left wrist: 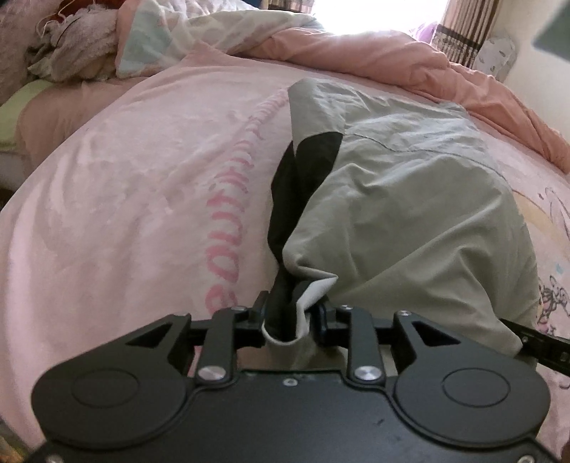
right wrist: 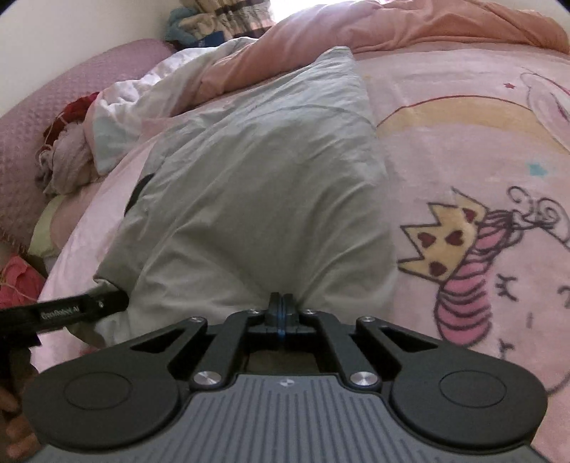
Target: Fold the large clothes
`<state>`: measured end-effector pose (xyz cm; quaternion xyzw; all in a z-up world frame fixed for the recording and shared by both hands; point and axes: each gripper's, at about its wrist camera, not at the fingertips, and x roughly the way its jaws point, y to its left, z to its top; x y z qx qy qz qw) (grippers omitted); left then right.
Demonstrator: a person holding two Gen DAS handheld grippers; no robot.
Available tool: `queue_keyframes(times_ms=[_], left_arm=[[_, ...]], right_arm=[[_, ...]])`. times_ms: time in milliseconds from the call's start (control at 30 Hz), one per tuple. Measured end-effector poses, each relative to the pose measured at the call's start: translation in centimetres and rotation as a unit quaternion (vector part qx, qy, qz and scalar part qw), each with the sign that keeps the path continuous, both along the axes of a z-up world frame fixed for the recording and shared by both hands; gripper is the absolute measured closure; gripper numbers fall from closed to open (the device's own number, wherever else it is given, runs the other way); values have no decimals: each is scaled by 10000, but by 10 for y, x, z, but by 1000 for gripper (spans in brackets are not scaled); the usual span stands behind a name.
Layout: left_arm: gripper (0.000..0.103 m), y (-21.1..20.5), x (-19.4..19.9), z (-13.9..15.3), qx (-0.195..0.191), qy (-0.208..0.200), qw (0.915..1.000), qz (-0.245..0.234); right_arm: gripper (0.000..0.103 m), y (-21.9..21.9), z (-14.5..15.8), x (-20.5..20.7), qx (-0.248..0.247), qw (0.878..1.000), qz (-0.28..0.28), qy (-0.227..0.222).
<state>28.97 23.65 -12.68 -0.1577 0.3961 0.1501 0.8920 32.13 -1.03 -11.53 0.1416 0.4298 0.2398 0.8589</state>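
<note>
A light grey garment with a black panel lies spread on the pink bed, its near edge raised toward me. In the left wrist view my left gripper is shut on a bunched grey-and-black corner of it, and the cloth fills the gap between the fingers. The right wrist view shows the same garment running away from my right gripper, whose jaws are pressed together at the near hem. The right gripper meets the garment's other near corner. The left gripper pokes into the cloth at the left.
A pink blanket with a cartoon crown print covers the bed. A peach duvet is heaped along the far side. A pile of loose clothes lies at the far left by a pink headboard. Bright window and curtains lie beyond.
</note>
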Motion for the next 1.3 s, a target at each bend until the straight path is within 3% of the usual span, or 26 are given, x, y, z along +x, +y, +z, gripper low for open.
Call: queue_keyframes(times_ms=[133, 200, 267, 333, 400, 567, 633, 800, 900, 933, 1000, 1033, 1100, 1167, 1300], left_arm=[[57, 0, -17, 26, 346, -113, 9991, 235], [56, -1, -30, 43, 433, -337, 9980, 305], [56, -8, -42, 58, 433, -614, 9967, 298], [53, -20, -46, 66, 464, -803, 9956, 163], [47, -33, -40, 64, 428, -834, 9955, -152], [46, -42, -7, 9, 350, -36, 9989, -306], [44, -40, -7, -4, 312, -20, 9991, -271], [48, -44, -14, 21, 563, -92, 9980, -276], [42, -48, -18, 36, 556, -474, 9964, -425], [41, -51, -17, 34, 512, -539, 9959, -509], [40, -59, -6, 15, 547, -293, 9948, -811], [39, -62, 3, 0, 674, -7, 9941, -846], [40, -67, 5, -11, 918, 20, 9920, -866], [45, -71, 7, -2, 903, 24, 9922, -859], [43, -78, 10, 20, 776, -479, 9910, -978]], right_arm=[[97, -3, 33, -25, -133, 9989, 109, -431], [97, -3, 37, -32, 91, 9987, 271, -428], [97, 5, 27, -30, -6, 9987, 358, -360], [103, 14, -2, -21, -98, 9991, 378, -137], [103, 15, -28, -18, 253, 9987, 436, 118], [103, 23, -10, -26, -132, 9988, 466, 64], [103, 19, 4, -30, -89, 9989, 464, 12], [100, 2, 36, -28, -116, 9986, 215, -469], [101, 4, 5, -10, -342, 9991, 160, -167], [103, 4, -10, -7, -203, 9995, 141, -213], [103, -4, -25, -4, 183, 9994, 74, -286], [103, -7, -21, -3, 254, 9995, 44, -177], [101, -6, -2, -4, 82, 10000, -2, -35], [97, -6, 23, -10, -53, 9990, -83, -442], [97, 8, 47, 5, 11, 9978, -108, -653]])
